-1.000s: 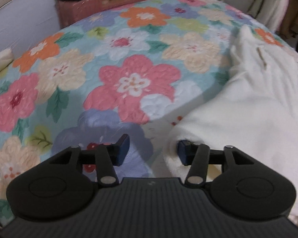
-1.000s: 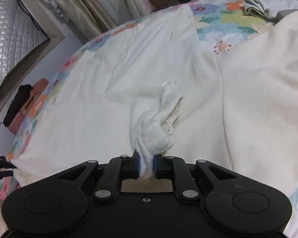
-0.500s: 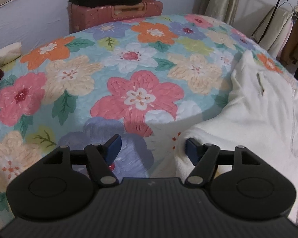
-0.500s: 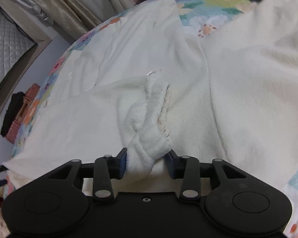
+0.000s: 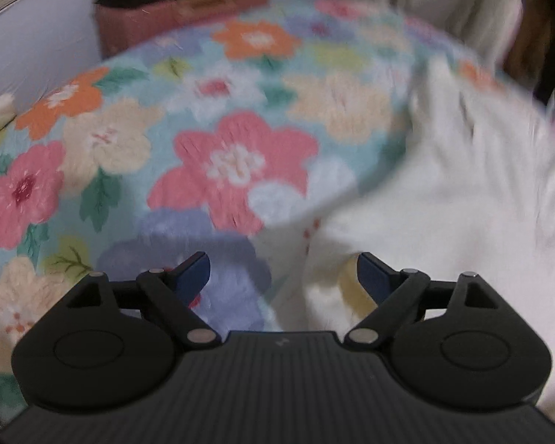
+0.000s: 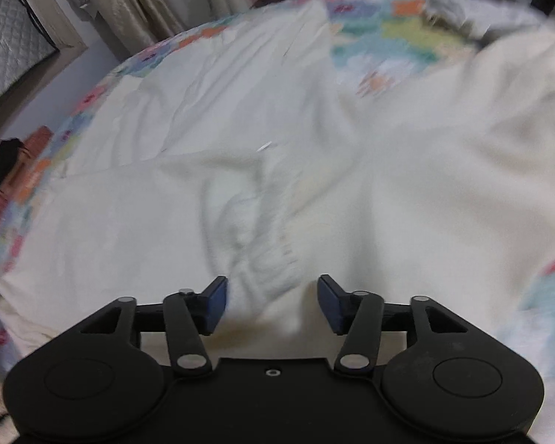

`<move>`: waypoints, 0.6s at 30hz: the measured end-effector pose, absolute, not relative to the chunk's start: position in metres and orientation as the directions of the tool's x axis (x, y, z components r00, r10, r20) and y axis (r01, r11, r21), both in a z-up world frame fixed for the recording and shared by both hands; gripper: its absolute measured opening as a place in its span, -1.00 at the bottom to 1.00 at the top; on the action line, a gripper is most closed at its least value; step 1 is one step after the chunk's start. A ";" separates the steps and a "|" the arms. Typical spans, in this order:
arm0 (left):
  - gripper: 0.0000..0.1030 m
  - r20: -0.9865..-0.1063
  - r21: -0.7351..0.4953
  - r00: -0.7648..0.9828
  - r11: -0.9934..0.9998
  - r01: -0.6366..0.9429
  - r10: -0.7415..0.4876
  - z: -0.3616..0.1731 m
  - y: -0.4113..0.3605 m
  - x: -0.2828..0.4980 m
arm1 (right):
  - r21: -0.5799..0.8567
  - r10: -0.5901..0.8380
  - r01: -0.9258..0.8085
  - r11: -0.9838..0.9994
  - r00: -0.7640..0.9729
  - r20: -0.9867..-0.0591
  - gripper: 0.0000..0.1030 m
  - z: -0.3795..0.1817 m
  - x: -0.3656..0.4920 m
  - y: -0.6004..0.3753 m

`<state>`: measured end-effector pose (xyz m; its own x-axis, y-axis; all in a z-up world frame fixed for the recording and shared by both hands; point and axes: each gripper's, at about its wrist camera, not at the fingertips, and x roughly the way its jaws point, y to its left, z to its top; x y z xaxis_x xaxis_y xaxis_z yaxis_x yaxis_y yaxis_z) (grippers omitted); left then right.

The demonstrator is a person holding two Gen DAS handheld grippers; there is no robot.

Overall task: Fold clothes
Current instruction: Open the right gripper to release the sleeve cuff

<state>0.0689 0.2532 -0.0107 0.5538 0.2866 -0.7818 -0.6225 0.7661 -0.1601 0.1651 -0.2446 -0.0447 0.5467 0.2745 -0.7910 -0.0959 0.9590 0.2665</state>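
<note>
Motion blur smears both views. The white garment point(image 5: 462, 199) runs off the right edge of the left wrist view, its outline soft. In the right wrist view its knotted cuff point(image 6: 255, 236) loses its weave, and the floral bedspread point(image 6: 396, 48) at the bed's far edge turns to colour patches.

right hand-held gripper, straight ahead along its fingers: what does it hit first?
Likely the twisted ribbed cuff of the cream garment, lying just beyond the open right hand-held gripper. Frame is blurred, so depth is uncertain.
</note>
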 end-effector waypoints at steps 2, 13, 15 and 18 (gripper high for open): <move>0.69 -0.750 -0.194 0.584 0.742 -0.642 0.309 -0.002 0.259 0.058 | 0.212 0.222 -0.086 0.973 0.576 -0.787 0.33 -0.032 0.153 -0.258; 0.69 -0.747 -0.178 0.664 0.955 -0.236 0.025 0.014 0.108 0.092 | 0.368 0.169 0.180 0.912 0.654 -0.738 0.51 -0.021 0.126 -0.403; 0.69 -0.750 -0.186 0.659 0.975 -0.119 -0.063 0.012 0.057 0.103 | 0.378 0.157 0.201 0.904 0.666 -0.730 0.51 -0.025 0.125 -0.414; 0.69 -0.747 -0.223 0.632 0.973 0.058 -0.209 0.007 -0.019 0.120 | 0.398 0.138 0.217 0.891 0.707 -0.694 0.51 -0.026 0.126 -0.431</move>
<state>0.1199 -0.0190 0.0070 0.6316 -0.2085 -0.7467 0.0576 0.9731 -0.2231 0.1261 -0.4306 -0.0257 0.7070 0.1376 -0.6937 0.2172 0.8912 0.3981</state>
